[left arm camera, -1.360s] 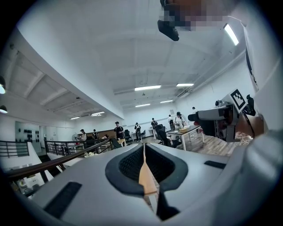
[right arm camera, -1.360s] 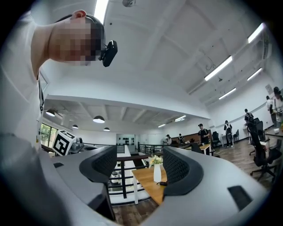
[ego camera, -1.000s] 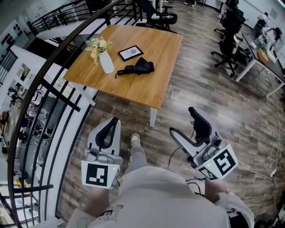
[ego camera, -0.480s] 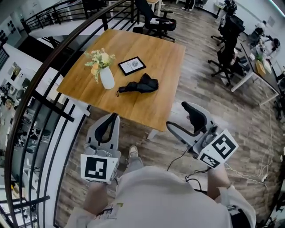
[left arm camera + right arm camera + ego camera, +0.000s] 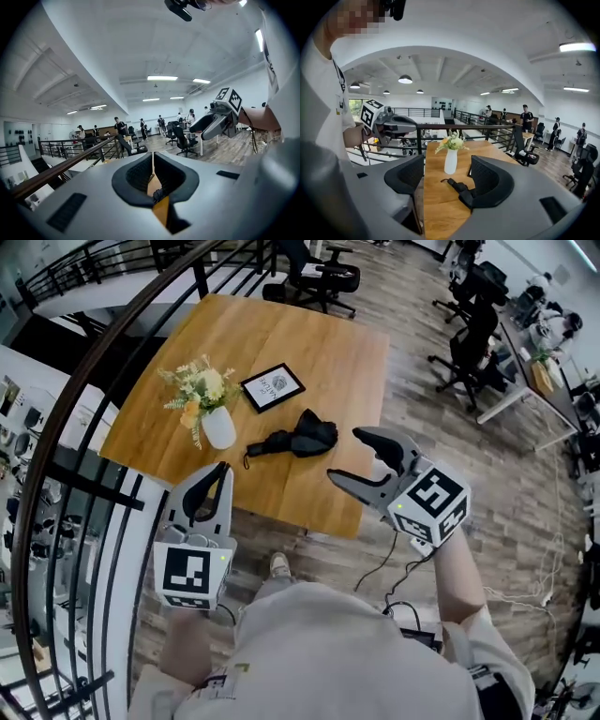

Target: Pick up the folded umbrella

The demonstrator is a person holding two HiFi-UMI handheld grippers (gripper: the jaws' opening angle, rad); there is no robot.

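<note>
The folded black umbrella lies on the wooden table, its strap end pointing left towards a white vase. My right gripper is open, hovering over the table's near right edge, a short way right of the umbrella. In the right gripper view the umbrella lies ahead between the spread jaws, its far end hidden by the right jaw. My left gripper is shut and empty, at the table's near edge below the vase. In its own view the jaws meet along a thin slit.
A white vase of flowers stands left of the umbrella, and a framed picture lies behind it. A curved black railing runs along the left. Office chairs and desks stand beyond the table and to the right.
The table has come much nearer in view. My right gripper has risen and moved forward over the table's near edge beside the umbrella. The left gripper has advanced to the edge too.
</note>
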